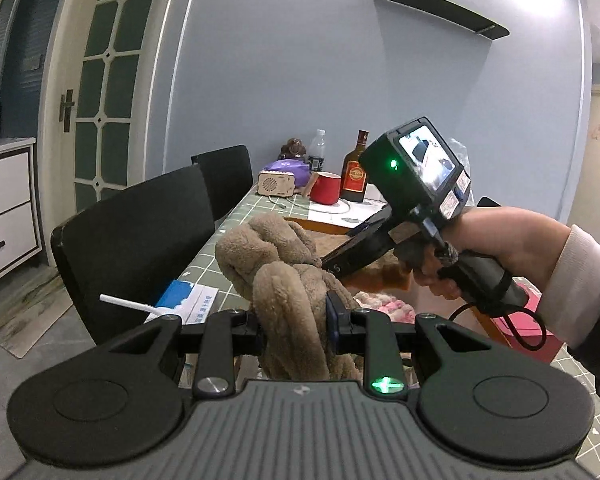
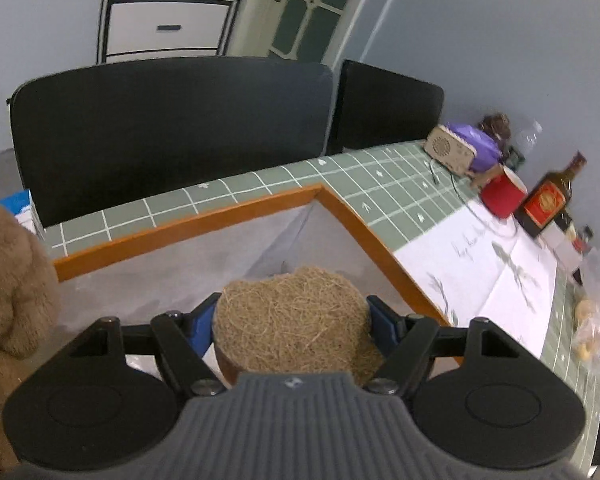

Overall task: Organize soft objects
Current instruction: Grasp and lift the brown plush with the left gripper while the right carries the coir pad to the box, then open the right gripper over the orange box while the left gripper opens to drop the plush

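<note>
Two soft things are held at once. A round pad of coarse tan fibre is clamped between the blue pads of the right gripper, whose jaws stand wide across the pad's breadth. The pad is carried tilted downward over the grey inside of an orange-rimmed box that sits on the green-tiled bench; the box floor lies straight ahead of and below the gripper, its far corner pointing away toward the black chairs. No clear long axis is shown by the pad, so little turning is judged to be needed before it is lowered.

A bunched brown plush cloth is pinched by the left gripper, jaws narrow on it. Its folds run roughly up and down through the jaws, the bulk rising beyond them. In the left wrist view the right gripper is seen past the cloth, reaching over the box, so the right hand is judged the nearer to it.
</note>
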`<state>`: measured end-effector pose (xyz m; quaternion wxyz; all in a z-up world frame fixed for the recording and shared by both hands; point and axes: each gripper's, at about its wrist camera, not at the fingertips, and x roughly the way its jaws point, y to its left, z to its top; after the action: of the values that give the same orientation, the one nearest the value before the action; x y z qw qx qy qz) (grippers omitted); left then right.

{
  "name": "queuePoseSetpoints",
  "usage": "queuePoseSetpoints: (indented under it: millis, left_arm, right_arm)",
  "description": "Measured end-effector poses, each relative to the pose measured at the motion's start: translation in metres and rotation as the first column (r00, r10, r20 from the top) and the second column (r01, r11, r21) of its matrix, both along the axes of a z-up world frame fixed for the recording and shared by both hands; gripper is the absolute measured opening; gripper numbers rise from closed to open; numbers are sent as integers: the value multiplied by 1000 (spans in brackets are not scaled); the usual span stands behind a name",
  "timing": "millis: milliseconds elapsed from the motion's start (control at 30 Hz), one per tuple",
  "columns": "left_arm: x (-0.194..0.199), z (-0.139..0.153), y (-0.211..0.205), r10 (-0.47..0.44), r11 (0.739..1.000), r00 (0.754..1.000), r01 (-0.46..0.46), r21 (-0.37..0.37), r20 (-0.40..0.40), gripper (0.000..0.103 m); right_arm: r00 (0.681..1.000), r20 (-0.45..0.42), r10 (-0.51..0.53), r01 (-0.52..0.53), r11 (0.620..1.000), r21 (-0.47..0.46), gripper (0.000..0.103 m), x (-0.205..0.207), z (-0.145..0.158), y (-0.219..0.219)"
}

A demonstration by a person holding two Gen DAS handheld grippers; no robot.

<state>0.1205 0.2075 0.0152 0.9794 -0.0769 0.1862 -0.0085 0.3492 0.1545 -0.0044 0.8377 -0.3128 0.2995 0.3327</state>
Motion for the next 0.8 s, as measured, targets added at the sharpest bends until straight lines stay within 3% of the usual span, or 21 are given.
queuePoseSetpoints:
  millis: [67, 167, 300, 467, 800]
  left_arm:
    - [0, -1, 3, 1, 1000, 1000, -2, -9, -3, 31]
    - [0, -2, 3, -6, 1000, 1000, 6, -13, 7, 31]
    - [-1, -3, 3, 4, 1000, 1000, -4, -8, 14, 31]
    - [2, -1, 0, 29, 999, 1000, -29, -17, 1, 31]
    - [21, 16, -17, 67, 998, 996, -68, -13, -66, 31]
  right_arm:
    - [997, 59, 41, -39, 999, -33, 75, -6, -4, 4]
    - [992, 117, 47, -44, 999, -32, 97, -9, -2, 2]
    - [990, 137, 13, -24, 997, 77, 97, -19, 18, -21]
    - [969, 209, -129, 80, 970, 230, 98, -41, 49, -63]
    - [977, 138, -162, 79, 879, 470, 98, -69, 62, -140]
